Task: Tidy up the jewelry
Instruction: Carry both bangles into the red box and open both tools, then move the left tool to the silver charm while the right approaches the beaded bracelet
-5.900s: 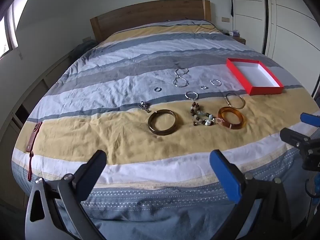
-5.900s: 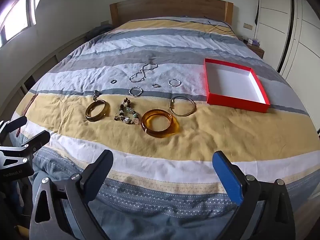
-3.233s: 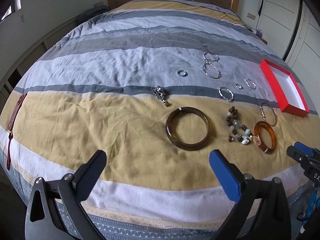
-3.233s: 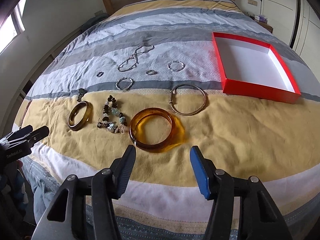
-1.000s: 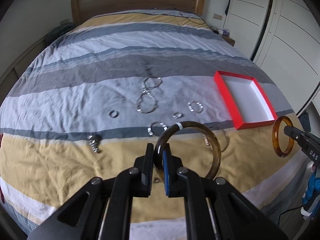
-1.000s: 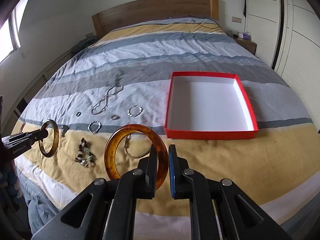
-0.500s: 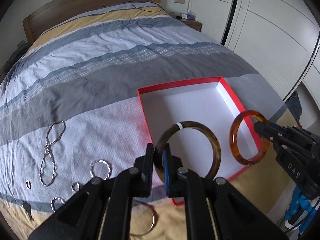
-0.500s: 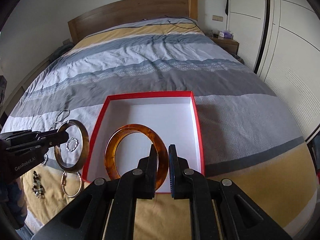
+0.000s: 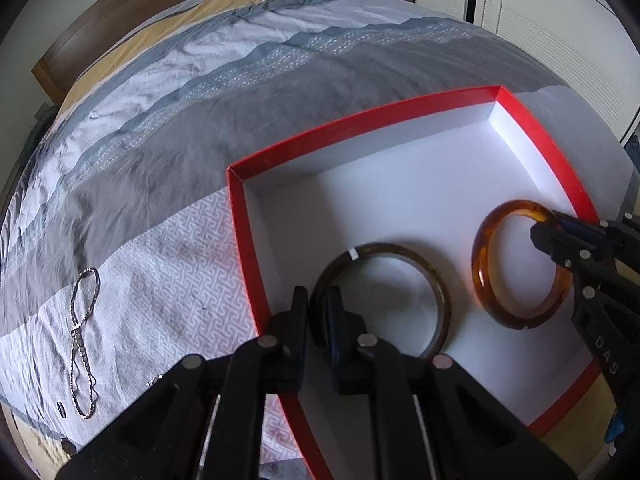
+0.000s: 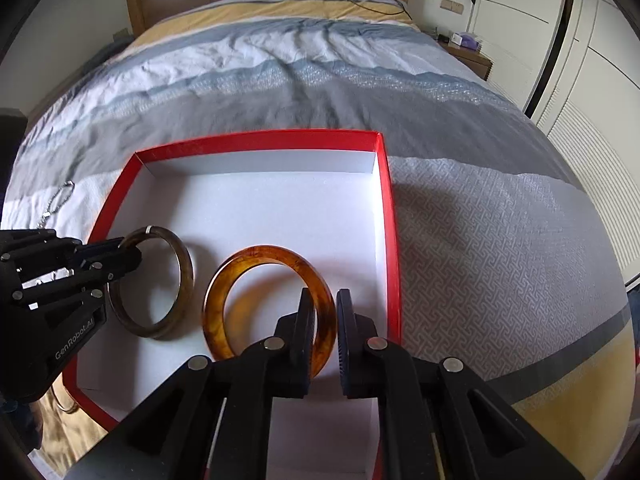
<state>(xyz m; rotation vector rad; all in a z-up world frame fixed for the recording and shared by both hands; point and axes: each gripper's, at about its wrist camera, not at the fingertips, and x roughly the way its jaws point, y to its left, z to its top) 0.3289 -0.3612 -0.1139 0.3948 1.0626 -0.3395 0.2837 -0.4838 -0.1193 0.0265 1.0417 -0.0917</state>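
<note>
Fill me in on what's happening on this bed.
A person is putting jewelry into a red box on the bed. The left claw grips a dark brown bangle and the right claw an amber bangle, both low over the box's white floor. A silver chain lies on the bedspread.

Amber bangle (image 10: 269, 304), red box (image 10: 387, 216)
</note>
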